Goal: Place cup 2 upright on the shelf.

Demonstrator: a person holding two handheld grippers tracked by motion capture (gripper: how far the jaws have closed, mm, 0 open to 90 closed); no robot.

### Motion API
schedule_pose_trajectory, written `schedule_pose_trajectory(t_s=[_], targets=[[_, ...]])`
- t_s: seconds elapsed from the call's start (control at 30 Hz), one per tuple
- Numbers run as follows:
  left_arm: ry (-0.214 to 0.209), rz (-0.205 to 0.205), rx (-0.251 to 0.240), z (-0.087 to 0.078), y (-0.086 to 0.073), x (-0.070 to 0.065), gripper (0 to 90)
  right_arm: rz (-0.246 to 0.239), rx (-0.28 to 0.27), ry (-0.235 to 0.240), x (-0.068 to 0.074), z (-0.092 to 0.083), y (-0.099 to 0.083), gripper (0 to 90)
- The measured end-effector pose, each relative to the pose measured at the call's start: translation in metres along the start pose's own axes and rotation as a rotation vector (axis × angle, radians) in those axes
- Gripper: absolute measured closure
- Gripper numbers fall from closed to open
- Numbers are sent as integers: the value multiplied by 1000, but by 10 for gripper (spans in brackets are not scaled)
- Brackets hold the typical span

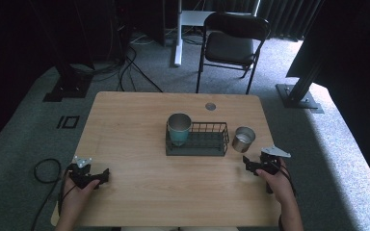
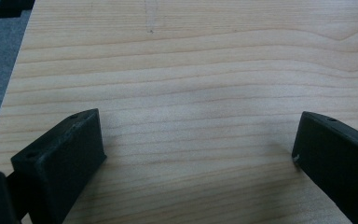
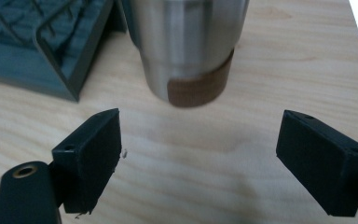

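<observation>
Just ahead of the right gripper's jaws stands the shiny silver metal cup (image 3: 186,46), smooth, with a dull brown band round its bottom. To their left is the dark wire metal basket (image 3: 51,42), matt. Under both jaw pairs lies the pale wooden table (image 2: 191,70), smooth with wavy grain. The jaws look like matt black plastic.

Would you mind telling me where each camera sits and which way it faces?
High view: above the person's side, looking forward and down on the table; both forearms and hand-held grippers, left, right.
Left gripper view: on the left hand-held gripper, facing bare tabletop; open jaws.
Right gripper view: on the right hand-held gripper, facing the steel cup beside the rack; open jaws.
Shared: high and right views both show cup and rack.
</observation>
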State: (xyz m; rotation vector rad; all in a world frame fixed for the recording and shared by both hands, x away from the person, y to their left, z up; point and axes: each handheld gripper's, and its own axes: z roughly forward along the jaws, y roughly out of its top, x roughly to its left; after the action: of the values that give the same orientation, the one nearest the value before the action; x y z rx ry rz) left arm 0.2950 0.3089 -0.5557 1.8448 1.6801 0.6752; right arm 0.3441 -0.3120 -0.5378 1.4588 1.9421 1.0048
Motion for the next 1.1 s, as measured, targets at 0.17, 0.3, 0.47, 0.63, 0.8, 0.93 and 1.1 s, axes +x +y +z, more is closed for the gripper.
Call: schedule_pose_trajectory(t_s=[0.17, 0.3, 0.47, 0.63, 0.8, 0.93, 1.1], targets=[[0, 1, 0, 0, 0, 0, 26, -4, -41, 5, 1, 2, 11, 136], [0, 1, -1, 0, 0, 0, 26, -9, -64, -10, 2, 3, 18, 127], [0, 0, -1, 0, 0, 0, 26, -6, -83, -17, 2, 6, 25, 124], [0, 1, 0, 0, 0, 0, 26, 1, -97, -15, 2, 9, 33, 118], [0, 1, 0, 0, 0, 0, 26, -7, -103, -22, 3, 14, 39, 116], [0, 0, -1, 0, 0, 0, 26, 3, -115, -3, 6, 19, 43, 115], [0, 0, -1, 0, 0, 0, 26, 15, -122, 13, 7, 25, 47, 115]])
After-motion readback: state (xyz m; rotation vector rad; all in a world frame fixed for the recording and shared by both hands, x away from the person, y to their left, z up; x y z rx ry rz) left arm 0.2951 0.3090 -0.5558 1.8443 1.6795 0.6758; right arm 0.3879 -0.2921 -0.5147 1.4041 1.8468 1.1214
